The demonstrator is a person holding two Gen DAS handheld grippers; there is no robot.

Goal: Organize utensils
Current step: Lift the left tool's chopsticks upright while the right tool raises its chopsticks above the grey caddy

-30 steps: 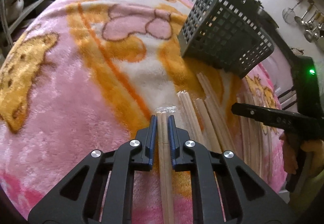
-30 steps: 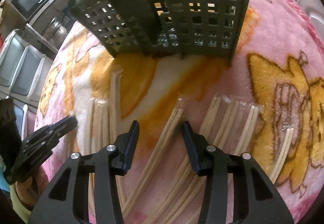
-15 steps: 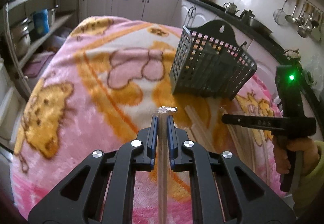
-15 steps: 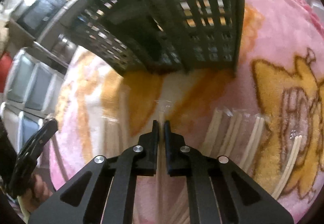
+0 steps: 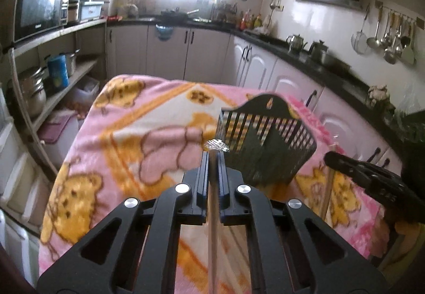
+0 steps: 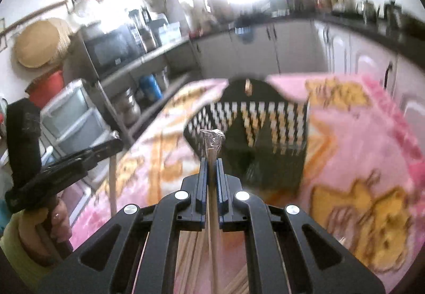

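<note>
Both claws of mine are clamped tight, each on its own pair of pale wooden chopsticks sealed in a clear plastic sleeve; my left gripper [image 5: 213, 158] has its blue-lined jaws pressed flat against the left pair of wrapped chopsticks [image 5: 212, 214], whose crinkled wrapper end sticks out just past the fingertips while the sticks run back under the claw; my right gripper [image 6: 211, 163] pinches the right pair of wrapped chopsticks [image 6: 212, 214] the same way, with the twisted plastic tip standing just ahead of its jaws; both claws are tilted downward and held above the pink fleece blanket with orange and yellow cartoon bears [image 5: 127, 150] that covers the table; ahead of my left claw and a little to its right stands the dark grey plastic lattice utensil basket [image 5: 268, 142], upright, apart from the chopsticks; seen from my right claw the same basket [image 6: 265, 129] stands straight ahead, just beyond the wrapper tip; more loose chopsticks [image 6: 191, 254] lie on the blanket beneath my right claw, blurred; off to that claw's left, my left hand [image 6: 50, 225] in a yellow sleeve grips its handle.
</note>
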